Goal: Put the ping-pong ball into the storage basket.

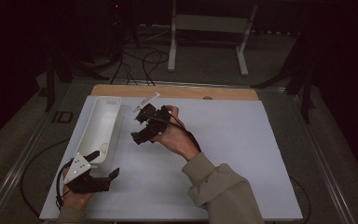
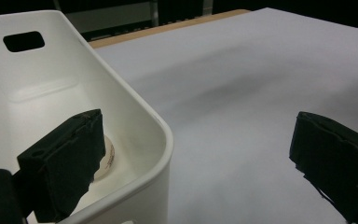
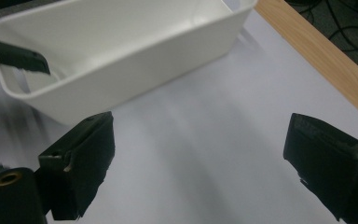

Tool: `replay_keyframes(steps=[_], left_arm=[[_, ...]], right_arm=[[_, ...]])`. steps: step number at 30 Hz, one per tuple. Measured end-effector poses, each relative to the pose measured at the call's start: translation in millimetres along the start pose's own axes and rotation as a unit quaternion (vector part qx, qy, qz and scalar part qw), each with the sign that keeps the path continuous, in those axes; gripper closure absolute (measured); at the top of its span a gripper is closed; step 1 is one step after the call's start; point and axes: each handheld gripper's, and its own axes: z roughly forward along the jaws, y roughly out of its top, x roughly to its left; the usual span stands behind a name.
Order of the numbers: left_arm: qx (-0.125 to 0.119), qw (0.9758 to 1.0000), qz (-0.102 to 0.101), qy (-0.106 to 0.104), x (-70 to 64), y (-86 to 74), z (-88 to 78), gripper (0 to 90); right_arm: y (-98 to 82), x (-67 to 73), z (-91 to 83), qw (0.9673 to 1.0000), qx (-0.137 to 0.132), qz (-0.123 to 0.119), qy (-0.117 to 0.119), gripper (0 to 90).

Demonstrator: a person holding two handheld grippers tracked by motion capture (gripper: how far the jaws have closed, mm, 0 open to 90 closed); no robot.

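A long white bin (image 1: pixel 99 122) lies on the left of the white sheet (image 1: pixel 228 149), with a handle slot (image 2: pixel 23 41) at its far end. A pale round roll (image 2: pixel 107 157) lies on the bin's floor near the close end. My left gripper (image 1: pixel 103 164) is open and straddles the bin's near corner (image 2: pixel 161 140), one jaw inside and one outside. My right gripper (image 1: pixel 139 125) is open over the sheet, just right of the bin (image 3: pixel 121 51), with nothing between its jaws. The left gripper's jaw tip (image 3: pixel 23 57) reaches over the bin's rim.
A wooden table edge (image 1: pixel 177 91) runs behind the sheet. Beyond it, a white metal stand (image 1: pixel 207 25) and cables (image 1: pixel 142 60) sit on the dark floor. The sheet's right half is bare.
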Motion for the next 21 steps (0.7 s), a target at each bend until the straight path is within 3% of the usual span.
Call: replay_keyframes(steps=[12,21], left_arm=[[0.000,1.0000,0.002,0.002,-0.4,0.0,0.1,4.1],[0.000,1.0000,0.001,0.002,-0.6,-0.1,0.0,4.1]], right_arm=[[-59.0,-19.9,-21.9,0.9991,-0.013,0.034,-0.020,8.4],[-119.7,-31.1,-46.6,0.9968,-0.029,0.065,-0.036,8.4]])
